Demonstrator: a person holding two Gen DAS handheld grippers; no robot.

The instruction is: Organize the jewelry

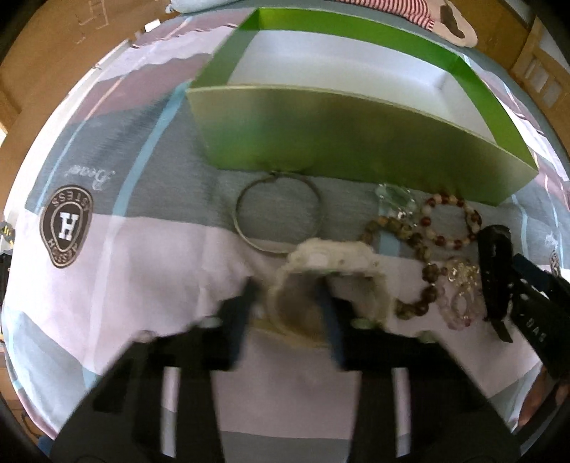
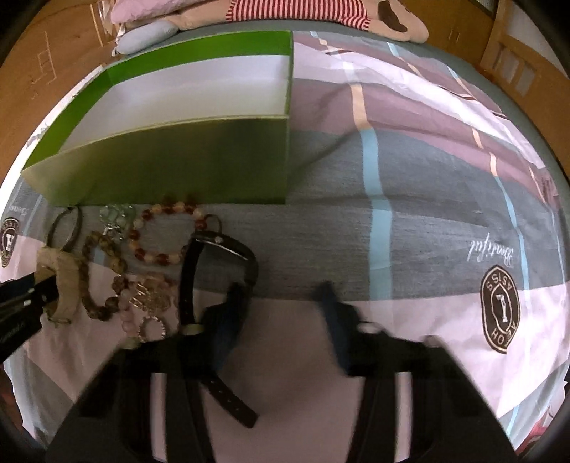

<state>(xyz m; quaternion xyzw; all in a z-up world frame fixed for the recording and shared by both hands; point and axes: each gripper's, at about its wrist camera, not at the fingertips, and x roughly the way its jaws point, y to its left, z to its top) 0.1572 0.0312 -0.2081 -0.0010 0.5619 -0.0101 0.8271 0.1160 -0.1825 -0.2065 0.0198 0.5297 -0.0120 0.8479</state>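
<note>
A green box (image 1: 342,131) with a white inside stands open on the bed; it also shows in the right wrist view (image 2: 178,160). In front of it lie a thin metal bangle (image 1: 278,213), a red-and-cream bead bracelet (image 1: 449,220), a brown bead bracelet (image 1: 416,245), a pink bracelet with charms (image 1: 459,299) and a black watch (image 2: 213,270). My left gripper (image 1: 285,295) is open, its fingers straddling the near band of a white watch (image 1: 331,260). My right gripper (image 2: 281,295) is open; its left finger (image 2: 228,313) sits inside the black watch's loop.
The bed is covered with a pink, grey and maroon patchwork sheet (image 2: 409,220) with round brown logos (image 1: 66,226). A striped plush toy (image 2: 320,14) and a pillow (image 2: 146,34) lie behind the box. Wooden furniture (image 2: 527,64) frames the far edge.
</note>
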